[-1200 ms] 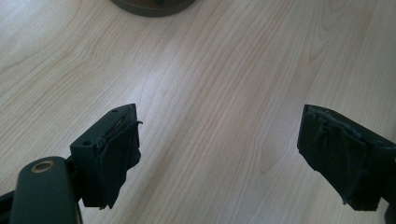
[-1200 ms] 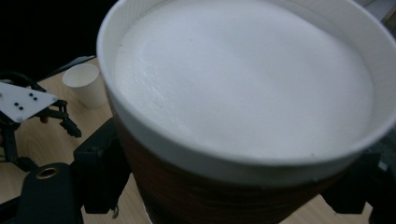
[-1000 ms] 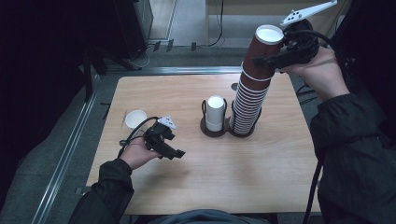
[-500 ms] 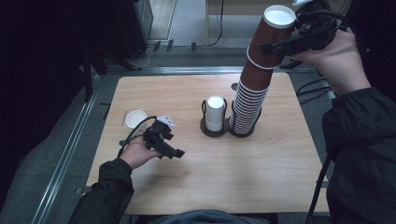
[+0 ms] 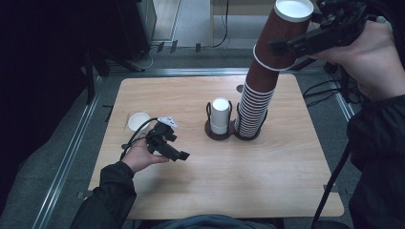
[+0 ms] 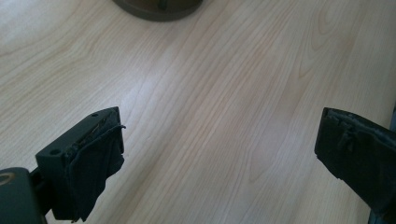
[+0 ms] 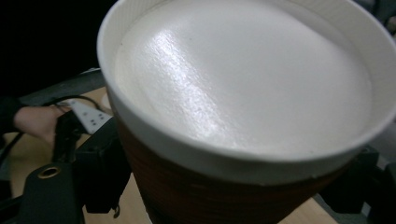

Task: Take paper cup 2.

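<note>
A tall stack of upside-down brown paper cups (image 5: pixel 253 112) stands in a dark two-slot holder (image 5: pixel 212 130) at the table's middle. Beside it in the holder sits a short white cup stack (image 5: pixel 220 116). My right gripper (image 5: pixel 305 42) is shut on the top brown cup (image 5: pixel 282 38), raised and tilted, its rim still over the cup below. The right gripper view has this cup's white base (image 7: pixel 243 88) close up between the jaws (image 7: pixel 229 191). My left gripper (image 5: pixel 177 153) rests low over the table's left part. Its jaws have just been opening and stand wide, with nothing between them (image 6: pixel 219 140).
A small white cup (image 5: pixel 138 121) lies on the wooden table (image 5: pixel 267 176) behind the left hand. The holder's base (image 6: pixel 159 5) is at the top of the left gripper view. Cables (image 5: pixel 329 90) trail off the table's right edge. Metal rails (image 5: pixel 71 152) run along the left.
My right hand has lifted the top brown cup higher and to the right, away from the stack. The left hand has stayed where it was.
</note>
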A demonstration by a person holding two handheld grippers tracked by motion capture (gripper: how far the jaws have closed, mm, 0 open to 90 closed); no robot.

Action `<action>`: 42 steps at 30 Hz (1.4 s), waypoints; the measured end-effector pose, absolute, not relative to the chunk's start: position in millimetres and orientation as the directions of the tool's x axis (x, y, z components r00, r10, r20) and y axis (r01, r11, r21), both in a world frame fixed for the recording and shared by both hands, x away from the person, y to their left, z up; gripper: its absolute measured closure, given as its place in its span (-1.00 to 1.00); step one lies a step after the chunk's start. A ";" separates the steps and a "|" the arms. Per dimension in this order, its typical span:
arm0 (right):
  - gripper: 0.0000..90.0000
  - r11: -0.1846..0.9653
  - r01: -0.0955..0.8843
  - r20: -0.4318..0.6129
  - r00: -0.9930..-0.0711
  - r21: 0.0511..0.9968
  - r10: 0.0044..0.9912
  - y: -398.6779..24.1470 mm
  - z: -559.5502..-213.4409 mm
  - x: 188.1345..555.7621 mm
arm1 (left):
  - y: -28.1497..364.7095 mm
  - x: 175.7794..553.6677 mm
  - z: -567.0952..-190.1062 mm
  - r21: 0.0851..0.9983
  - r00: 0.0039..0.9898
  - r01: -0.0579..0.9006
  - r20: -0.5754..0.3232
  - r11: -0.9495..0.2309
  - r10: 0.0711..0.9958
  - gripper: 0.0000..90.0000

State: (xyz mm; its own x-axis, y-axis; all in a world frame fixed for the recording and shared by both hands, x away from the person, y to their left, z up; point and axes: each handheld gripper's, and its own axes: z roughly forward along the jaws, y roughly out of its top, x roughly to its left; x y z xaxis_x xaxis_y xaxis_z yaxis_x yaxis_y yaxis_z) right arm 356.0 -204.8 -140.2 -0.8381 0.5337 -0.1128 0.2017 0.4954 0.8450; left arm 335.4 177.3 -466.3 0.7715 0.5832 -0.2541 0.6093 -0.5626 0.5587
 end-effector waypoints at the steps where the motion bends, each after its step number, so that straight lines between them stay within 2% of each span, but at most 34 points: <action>1: -0.61 0.510 0.201 -0.111 -0.849 0.836 0.517 -202.2 -141.4 351.3 | 177.7 335.6 -465.8 0.561 0.766 0.616 -0.261 -0.553 0.588 -0.99; 4: -0.61 0.555 0.174 -0.131 -0.875 0.813 0.467 -192.4 -149.6 333.8 | 180.0 335.6 -463.7 0.574 0.766 0.613 -0.263 -0.543 0.586 -0.99; 17: -0.61 0.574 0.151 -0.098 -0.920 0.805 0.379 -176.8 -183.2 307.4 | 179.7 331.5 -461.7 0.584 0.798 0.573 -0.238 -0.575 0.553 -0.98; 19: -0.61 0.578 0.151 -0.092 -0.925 0.802 0.369 -174.5 -193.0 305.2 | 180.5 331.5 -461.1 0.589 0.802 0.568 -0.240 -0.574 0.547 -0.89; 27: -0.61 0.607 0.152 -0.087 -0.934 0.780 0.346 -163.7 -237.3 296.9 | 181.0 331.7 -461.1 0.587 0.795 0.585 -0.276 -0.560 0.541 -0.87; 37: -0.61 0.616 0.162 -0.069 -0.940 0.771 0.334 -153.1 -285.6 295.2 | 180.9 330.9 -462.7 0.598 0.806 0.567 -0.260 -0.567 0.532 -0.86; 42: -0.61 0.629 0.162 -0.057 -0.948 0.760 0.313 -146.9 -307.9 293.5 | 181.1 330.9 -464.6 0.607 0.806 0.570 -0.281 -0.554 0.521 -0.71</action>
